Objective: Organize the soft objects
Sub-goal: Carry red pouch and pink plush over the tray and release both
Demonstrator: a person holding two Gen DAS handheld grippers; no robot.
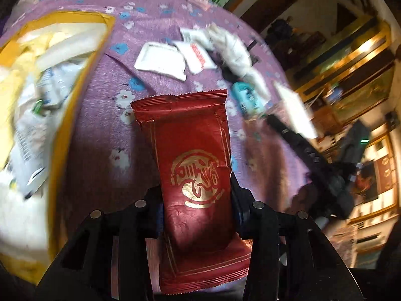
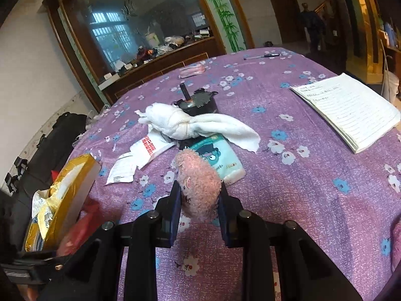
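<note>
Midway, I judge: the left gripper (image 1: 198,200) clamps a red packet (image 1: 193,160), the right gripper (image 2: 199,200) a pink fuzzy toy (image 2: 198,185). The gold box (image 2: 72,188) at the table's (image 2: 300,188) left edge holds several items; a towel (image 2: 200,123), tissue pack (image 2: 223,155) and 2 sachets (image 2: 140,155) remain mid-table.

A domestic interior, probably a living or dining room. The central landmark is a bench covered by a purple cloth (image 2: 313,175) printed with blue and white flowers. Behind the bench, a large wood-framed glass panel (image 2: 140,25) stands over a wooden ledge (image 2: 160,57) crowded with small household clutter; beside the panel hangs a strip painted with green bamboo (image 2: 225,12). Further behind the bench is a dark wooden door (image 2: 283,12). To the right of the bench, gold-trimmed wooden shelving (image 1: 351,57) lines the wall. On the bench lie everyday items: an open lined notebook (image 2: 348,110), a pen (image 2: 263,56) and a knotted white towel (image 2: 195,123).
</note>
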